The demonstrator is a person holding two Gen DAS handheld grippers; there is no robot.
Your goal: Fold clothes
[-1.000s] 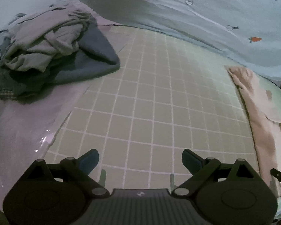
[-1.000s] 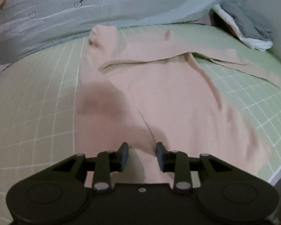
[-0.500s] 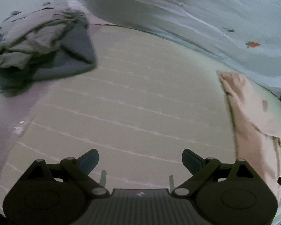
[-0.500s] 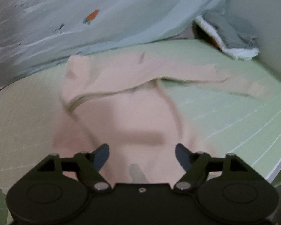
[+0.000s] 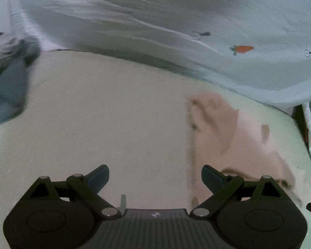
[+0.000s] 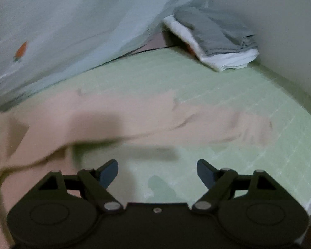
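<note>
The peach-pink cotton garment (image 6: 118, 114) lies spread on the pale green gridded mat (image 6: 228, 87), stretching ahead and left of my right tongs (image 6: 156, 172), which gape apart, holding nothing. My left tongs (image 5: 155, 178) are also wide apart, the garment's edge by their right finger. Folded grey and white clothes (image 6: 215, 39) sit far right.

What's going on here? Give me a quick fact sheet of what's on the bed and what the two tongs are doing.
surface: green grid mat
garment being folded: pink top, spread flat
folded stack: grey and white clothes, far right corner
unfolded pile: grey clothes, far left
backdrop: carrot-print quilt
left tongs: open, empty
right tongs: open, empty
</note>
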